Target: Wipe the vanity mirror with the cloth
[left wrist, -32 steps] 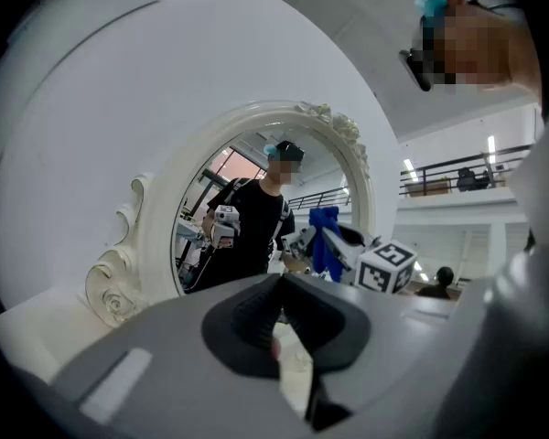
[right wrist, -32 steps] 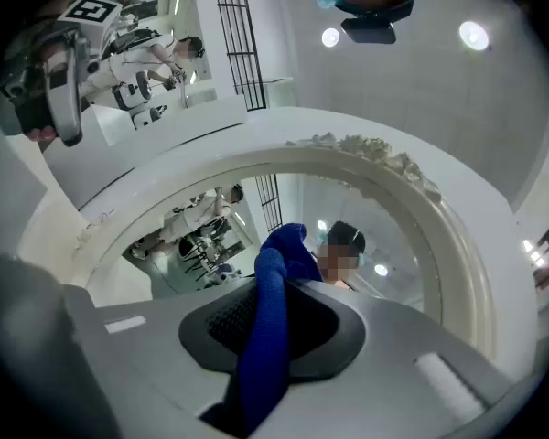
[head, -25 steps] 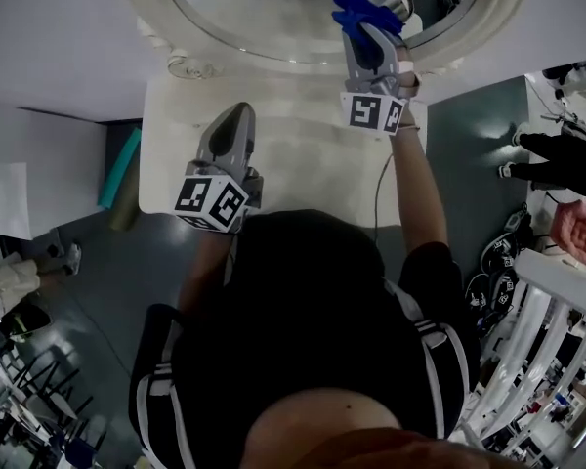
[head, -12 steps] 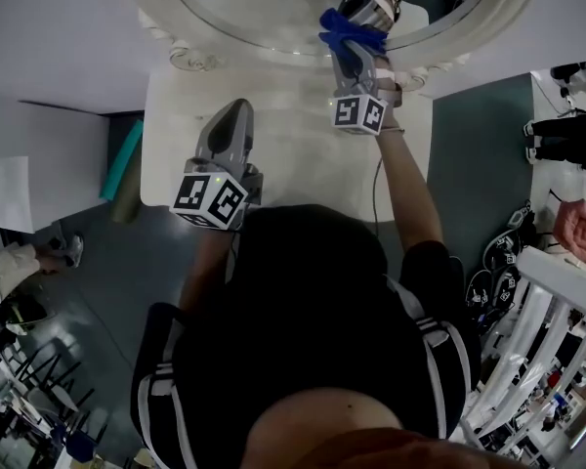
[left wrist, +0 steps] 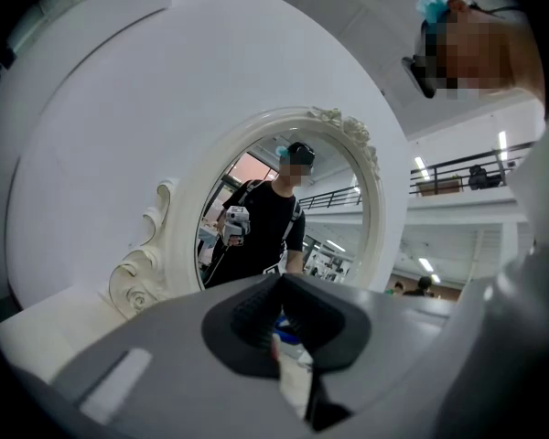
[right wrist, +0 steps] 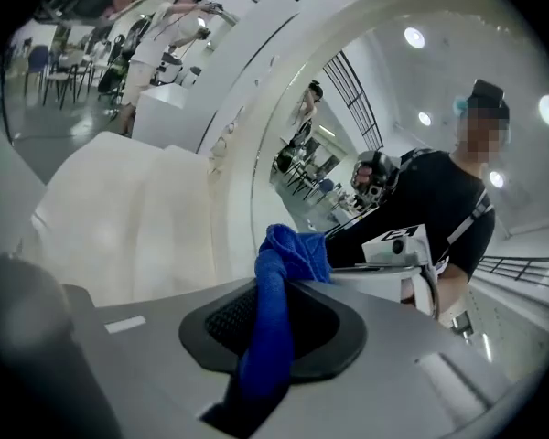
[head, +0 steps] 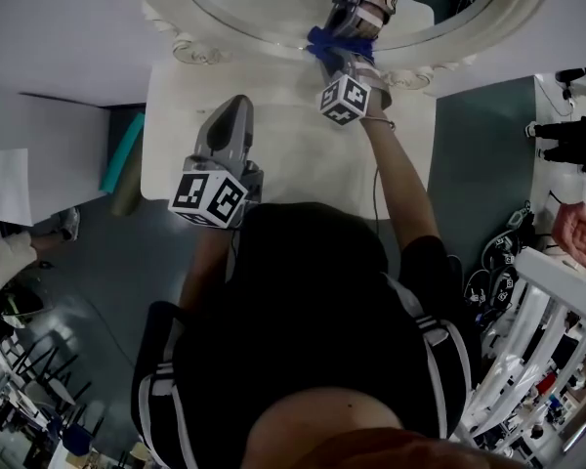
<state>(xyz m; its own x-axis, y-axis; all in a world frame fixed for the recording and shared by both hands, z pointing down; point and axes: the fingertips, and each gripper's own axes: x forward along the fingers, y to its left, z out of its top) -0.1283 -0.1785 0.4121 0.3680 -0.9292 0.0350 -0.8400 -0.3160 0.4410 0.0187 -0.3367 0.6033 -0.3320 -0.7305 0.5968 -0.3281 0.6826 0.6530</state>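
Observation:
The vanity mirror point(head: 264, 3) is oval in an ornate white frame point(head: 190, 47) and stands at the back of a white vanity top point(head: 293, 154). My right gripper point(head: 330, 47) is shut on a blue cloth point(head: 322, 39), which is pressed at the mirror's lower edge. In the right gripper view the cloth point(right wrist: 279, 282) bunches out of the jaws of my right gripper point(right wrist: 270, 337) against the glass point(right wrist: 366, 135). My left gripper point(head: 236, 107) hovers over the vanity top, apart from the mirror point(left wrist: 284, 199). In its own view the left gripper point(left wrist: 279, 337) is shut and holds nothing.
A teal roll point(head: 122, 159) leans beside the vanity's left side, near a white panel point(head: 29, 164). On the right are a standing person's legs point(head: 566, 145) and white railings point(head: 557, 311). The grey floor surrounds the vanity.
My right gripper has slid to the left along the mirror's lower part, carrying the blue cloth. The left gripper has stayed where it was.

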